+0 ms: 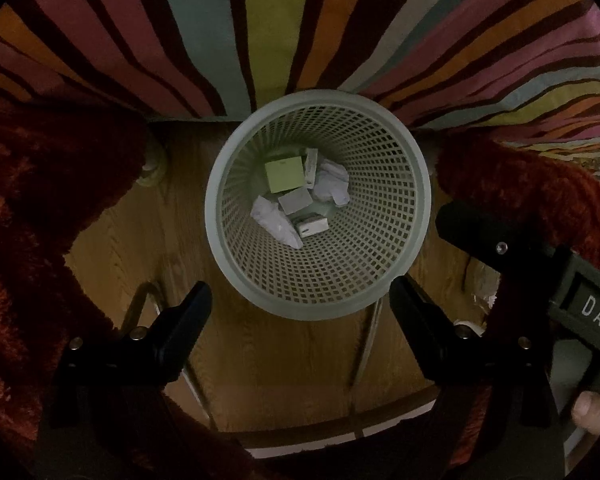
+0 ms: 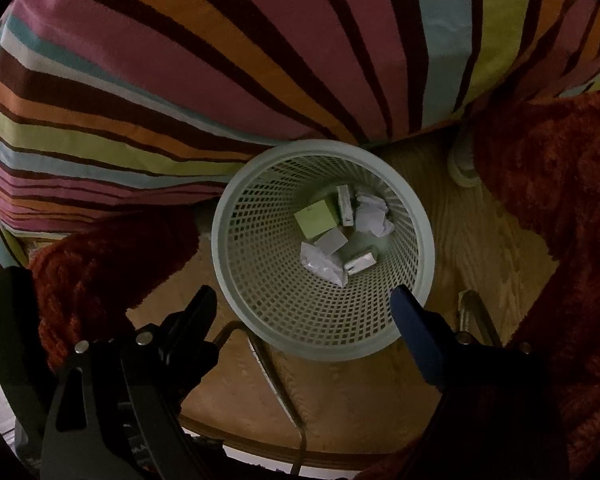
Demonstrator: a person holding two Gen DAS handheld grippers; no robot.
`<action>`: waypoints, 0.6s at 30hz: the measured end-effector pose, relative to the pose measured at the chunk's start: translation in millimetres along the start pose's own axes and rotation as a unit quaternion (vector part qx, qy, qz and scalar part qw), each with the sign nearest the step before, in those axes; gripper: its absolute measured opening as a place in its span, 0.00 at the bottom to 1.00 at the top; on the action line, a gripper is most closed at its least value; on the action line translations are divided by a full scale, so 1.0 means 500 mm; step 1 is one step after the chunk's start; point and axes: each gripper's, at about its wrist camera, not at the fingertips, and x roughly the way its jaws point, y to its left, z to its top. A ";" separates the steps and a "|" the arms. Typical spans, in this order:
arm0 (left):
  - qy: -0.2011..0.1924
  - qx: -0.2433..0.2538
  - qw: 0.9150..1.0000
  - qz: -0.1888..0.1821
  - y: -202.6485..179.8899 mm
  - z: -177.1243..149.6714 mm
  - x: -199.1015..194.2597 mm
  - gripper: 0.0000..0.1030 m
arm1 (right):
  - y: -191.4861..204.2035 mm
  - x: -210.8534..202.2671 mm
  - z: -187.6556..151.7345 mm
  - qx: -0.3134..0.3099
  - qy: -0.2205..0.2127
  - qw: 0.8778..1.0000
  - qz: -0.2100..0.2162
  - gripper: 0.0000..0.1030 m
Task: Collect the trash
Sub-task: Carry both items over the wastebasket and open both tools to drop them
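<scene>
A pale green mesh wastebasket (image 1: 220, 240) stands on a wood-grain surface, seen from above in both views. In it lie a green box (image 1: 284, 176), a grey box (image 1: 296, 201), two small white cartons and crumpled white paper (image 1: 332, 184). My left gripper (image 1: 300, 300) hangs over the basket's near rim, open, with nothing between its fingers. My right gripper (image 2: 306, 304) is likewise open and empty above the near rim of the basket (image 2: 228, 280), over the green box (image 2: 314, 218) and crumpled paper (image 2: 374, 214). The right gripper's body (image 1: 580, 304) shows at the right of the left wrist view.
A striped bedcover (image 2: 220, 60) bulges right behind the basket. Fuzzy red sleeves (image 1: 40, 220) flank both sides. A pale slipper (image 2: 464, 164) lies on the wood beside the basket. Thin metal legs (image 1: 368, 340) and a curved wooden edge (image 1: 320, 424) run below the grippers.
</scene>
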 end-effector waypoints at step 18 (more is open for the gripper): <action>-0.111 0.014 0.993 0.026 -0.003 -0.010 -0.093 0.85 | 0.004 -0.037 -0.005 -0.005 -0.044 0.999 0.016 0.82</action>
